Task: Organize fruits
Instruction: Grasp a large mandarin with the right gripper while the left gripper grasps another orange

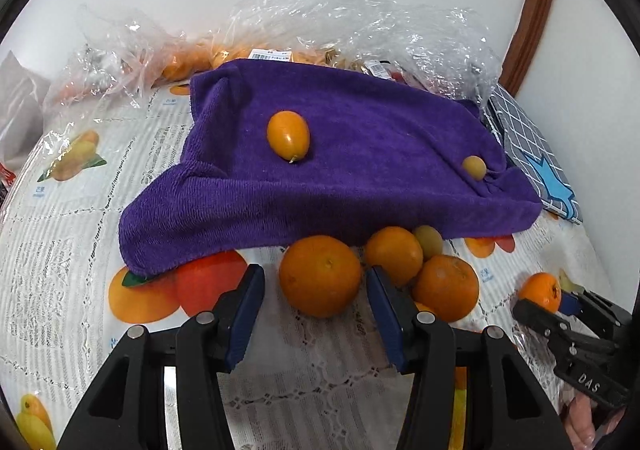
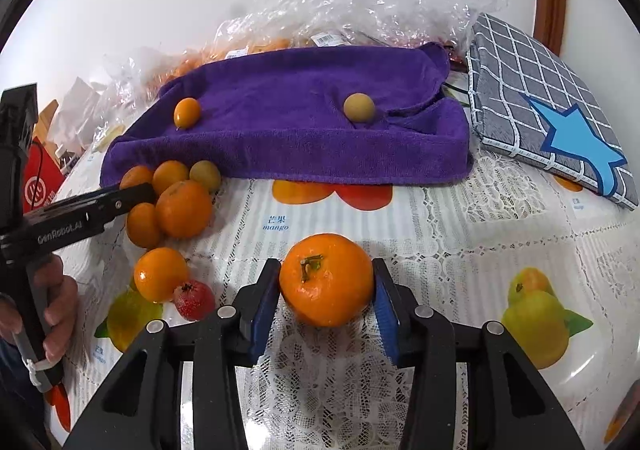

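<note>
On the left, the left gripper [image 1: 316, 284] stands around an orange [image 1: 320, 276] on the tablecloth [image 1: 60, 250], its jaws apart and not pressing on the fruit. More oranges [image 1: 446, 286] lie just beside it, near the purple towel [image 1: 360, 170], which carries 2 small fruits. On the right, the right gripper [image 2: 326, 286] is clamped on a tangerine [image 2: 326, 280] with a stem. A strawberry [image 2: 194, 300] lies to its left.

Fruit inside the crumpled plastic bags [image 1: 320, 10] is obscured by glare and by the purple towel [image 1: 340, 154], a small orange [image 1: 424, 307] is largely hidden behind a left gripper finger [image 1: 386, 314], and label print remains illegible.
</note>
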`<action>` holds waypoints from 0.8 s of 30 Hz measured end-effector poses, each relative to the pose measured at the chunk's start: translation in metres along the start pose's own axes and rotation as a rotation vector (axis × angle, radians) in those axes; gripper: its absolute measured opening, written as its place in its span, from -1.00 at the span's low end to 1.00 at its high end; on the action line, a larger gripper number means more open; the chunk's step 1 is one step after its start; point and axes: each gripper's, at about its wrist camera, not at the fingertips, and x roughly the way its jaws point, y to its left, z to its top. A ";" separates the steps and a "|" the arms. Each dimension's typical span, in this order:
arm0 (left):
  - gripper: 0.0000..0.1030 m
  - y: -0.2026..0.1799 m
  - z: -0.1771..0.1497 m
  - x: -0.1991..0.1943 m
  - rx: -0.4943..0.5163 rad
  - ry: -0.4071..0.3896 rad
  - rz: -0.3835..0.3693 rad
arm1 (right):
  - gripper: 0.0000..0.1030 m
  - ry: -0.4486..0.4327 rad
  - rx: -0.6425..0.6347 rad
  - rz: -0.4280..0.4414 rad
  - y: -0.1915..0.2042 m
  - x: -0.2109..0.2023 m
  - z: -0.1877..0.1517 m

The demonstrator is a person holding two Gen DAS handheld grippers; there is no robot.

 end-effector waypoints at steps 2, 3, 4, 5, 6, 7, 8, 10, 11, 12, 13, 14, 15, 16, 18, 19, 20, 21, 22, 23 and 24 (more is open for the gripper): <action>-0.25 0.000 -0.001 0.000 0.003 -0.001 -0.008 | -0.12 -0.001 -0.004 -0.004 0.001 0.000 0.000; -0.26 0.002 -0.001 -0.001 -0.003 -0.003 -0.020 | -0.12 -0.004 -0.003 -0.004 0.001 0.000 -0.001; -0.26 0.003 -0.001 -0.001 -0.011 -0.005 -0.034 | -0.13 -0.007 -0.004 -0.003 0.000 -0.001 -0.001; -0.26 0.006 -0.002 -0.002 -0.024 -0.010 -0.064 | -0.17 -0.012 -0.004 -0.004 0.000 -0.002 -0.002; -0.26 0.010 -0.002 -0.004 -0.045 -0.022 -0.094 | -0.17 -0.017 -0.001 -0.002 0.000 -0.003 -0.003; -0.26 0.013 -0.002 -0.007 -0.061 -0.037 -0.107 | -0.17 -0.020 0.000 0.000 0.000 -0.003 -0.003; -0.26 0.016 -0.003 -0.011 -0.075 -0.059 -0.115 | -0.17 -0.023 0.000 0.006 0.000 -0.004 -0.003; -0.26 0.017 -0.003 -0.014 -0.083 -0.080 -0.117 | -0.18 -0.035 0.001 0.010 0.000 -0.006 -0.004; -0.26 0.016 -0.003 -0.016 -0.082 -0.090 -0.115 | -0.17 -0.044 0.000 0.012 -0.001 -0.008 -0.004; -0.26 0.016 -0.003 -0.017 -0.078 -0.100 -0.113 | -0.17 -0.053 -0.001 0.017 0.000 -0.009 -0.005; -0.26 0.015 -0.004 -0.019 -0.073 -0.107 -0.113 | -0.17 -0.060 -0.001 0.019 0.000 -0.011 -0.005; -0.26 0.013 -0.004 -0.021 -0.067 -0.115 -0.113 | -0.17 -0.069 -0.002 0.021 0.001 -0.013 -0.006; -0.26 0.013 -0.005 -0.021 -0.065 -0.119 -0.115 | -0.17 -0.072 -0.002 0.024 0.001 -0.014 -0.006; -0.26 0.013 -0.004 -0.022 -0.064 -0.123 -0.118 | -0.17 -0.076 0.000 0.033 0.000 -0.015 -0.006; -0.26 0.013 -0.003 -0.022 -0.067 -0.124 -0.121 | -0.18 -0.080 0.008 0.041 -0.001 -0.016 -0.006; -0.26 0.013 -0.002 -0.021 -0.071 -0.124 -0.122 | -0.17 -0.080 0.012 0.046 -0.001 -0.016 -0.006; -0.26 0.015 -0.002 -0.022 -0.076 -0.124 -0.123 | -0.17 -0.082 0.017 0.054 -0.002 -0.016 -0.006; -0.26 0.016 -0.002 -0.022 -0.082 -0.126 -0.124 | -0.17 -0.083 0.023 0.059 -0.003 -0.017 -0.006; -0.26 0.018 -0.002 -0.022 -0.089 -0.131 -0.123 | -0.18 -0.083 0.029 0.064 -0.004 -0.017 -0.005; -0.26 0.020 -0.002 -0.023 -0.093 -0.134 -0.122 | -0.17 -0.083 0.036 0.068 -0.005 -0.017 -0.005; -0.26 0.021 -0.002 -0.024 -0.098 -0.139 -0.120 | -0.18 -0.085 0.043 0.069 -0.007 -0.017 -0.005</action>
